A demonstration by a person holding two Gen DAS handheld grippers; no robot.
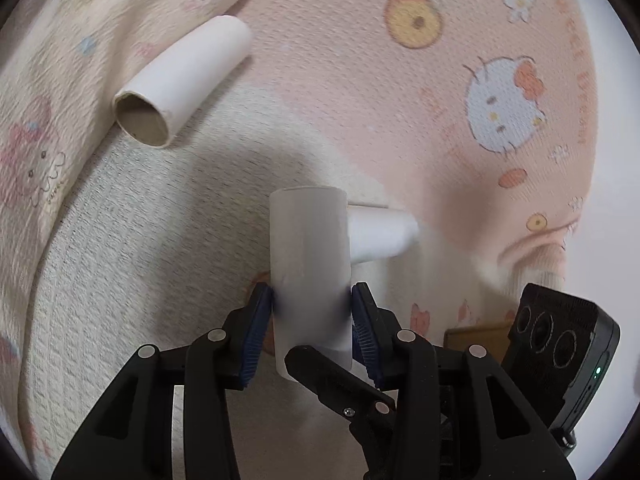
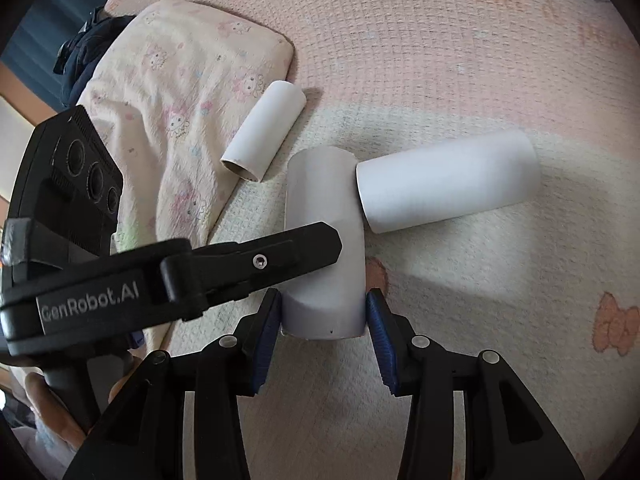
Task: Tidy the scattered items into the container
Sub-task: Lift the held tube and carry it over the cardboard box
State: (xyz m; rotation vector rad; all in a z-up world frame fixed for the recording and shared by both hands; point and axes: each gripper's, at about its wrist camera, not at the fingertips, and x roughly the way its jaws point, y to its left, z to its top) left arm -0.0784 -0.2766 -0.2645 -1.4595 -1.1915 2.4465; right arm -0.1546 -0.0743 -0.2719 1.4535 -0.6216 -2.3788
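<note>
Left wrist view: the left tongs [image 1: 312, 310] grip a white cardboard tube [image 1: 310, 256] standing upright between the blue pads [image 1: 260, 320], which press on both its sides. A black finger [image 1: 340, 384] of the right tongs crosses in front of the tube's lower end at 5 o'clock. Behind the held tube, at 3 o'clock of it, a second tube [image 1: 380, 236] lies on its side on the bed cover [image 1: 400, 120], which is pink with cartoon cats. A third tube [image 1: 180, 84] lies at 10 o'clock, its open end facing the camera, just beside a cream pillow [image 1: 60, 80]. The right unit's camera block [image 1: 560, 352] sits at 4 o'clock.

Right wrist view: the right tongs [image 2: 324, 312] close on the near end of the same cardboard tube [image 2: 324, 248], pads touching both sides. The left tongs' finger [image 2: 260, 260] reaches in from 9 o'clock and lies across the tube. The second tube [image 2: 448, 184] lies at 2 o'clock, its end touching the held one. The third tube [image 2: 264, 136] lies at 11 o'clock against the pillow [image 2: 172, 100]. No container shows in either view.
</note>
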